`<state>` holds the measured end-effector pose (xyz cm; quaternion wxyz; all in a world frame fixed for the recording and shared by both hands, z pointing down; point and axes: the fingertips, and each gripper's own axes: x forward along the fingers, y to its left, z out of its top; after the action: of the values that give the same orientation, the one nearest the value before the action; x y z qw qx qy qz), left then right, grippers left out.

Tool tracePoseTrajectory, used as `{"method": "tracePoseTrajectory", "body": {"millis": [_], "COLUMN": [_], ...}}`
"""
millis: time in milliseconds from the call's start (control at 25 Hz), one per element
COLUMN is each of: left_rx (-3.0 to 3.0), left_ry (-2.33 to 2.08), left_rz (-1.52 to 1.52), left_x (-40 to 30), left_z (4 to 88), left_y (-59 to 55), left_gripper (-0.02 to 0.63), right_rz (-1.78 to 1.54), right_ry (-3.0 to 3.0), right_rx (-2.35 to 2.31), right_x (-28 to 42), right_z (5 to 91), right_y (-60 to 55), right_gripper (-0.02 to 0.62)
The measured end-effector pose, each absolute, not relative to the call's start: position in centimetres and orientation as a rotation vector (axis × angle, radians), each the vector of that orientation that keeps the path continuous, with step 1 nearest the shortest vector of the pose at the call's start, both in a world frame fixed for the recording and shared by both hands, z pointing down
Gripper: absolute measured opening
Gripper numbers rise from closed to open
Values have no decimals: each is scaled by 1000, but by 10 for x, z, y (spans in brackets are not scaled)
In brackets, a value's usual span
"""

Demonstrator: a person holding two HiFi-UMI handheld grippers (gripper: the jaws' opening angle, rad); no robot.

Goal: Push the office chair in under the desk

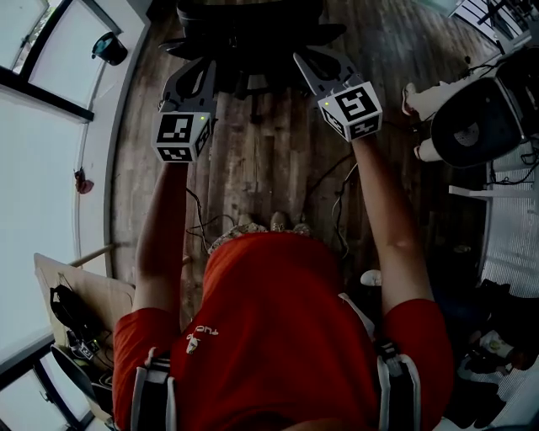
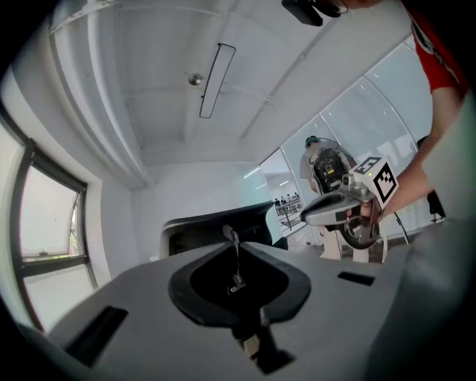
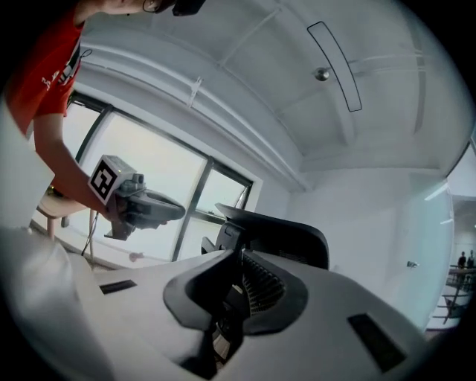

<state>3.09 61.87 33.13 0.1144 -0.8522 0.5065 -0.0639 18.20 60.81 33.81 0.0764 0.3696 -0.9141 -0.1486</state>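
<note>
Black office chair (image 1: 253, 34): top-cropped | left hand-held gripper (image 1: 199, 76), right hand-held gripper (image 1: 312, 67): jaws together

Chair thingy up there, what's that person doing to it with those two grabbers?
A person in a red shirt holds one gripper in each hand. The left gripper and the right gripper are both shut and empty, held level, pointing at the back of the black office chair. Their tips are very near the chair; whether they touch it cannot be told. The chair stands on a wooden floor.
</note>
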Motion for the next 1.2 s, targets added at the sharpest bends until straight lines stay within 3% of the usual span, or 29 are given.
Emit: {"method": "tracePoseTrajectory", "body": {"millis": [120,520,1200], "left_rx": [-2435,-2284,-2111], "left_ry": [1495,1430,1236], "left_rz": [-316,-685,-1211], "left_x": [24,-10,-77], "left_z": [336,355,412], "left_y": [612,583,475], "left_gripper": [22,178,250], "right_rz": [-484,-542,-531], "right_ry": [-2676,-2469,-2087], "right_rx": [1056,928,746], "right_x": [192,219,263], "right_z": [346,367,417], "right_y": [597,558,458], "right_gripper": [39,163,261]}}
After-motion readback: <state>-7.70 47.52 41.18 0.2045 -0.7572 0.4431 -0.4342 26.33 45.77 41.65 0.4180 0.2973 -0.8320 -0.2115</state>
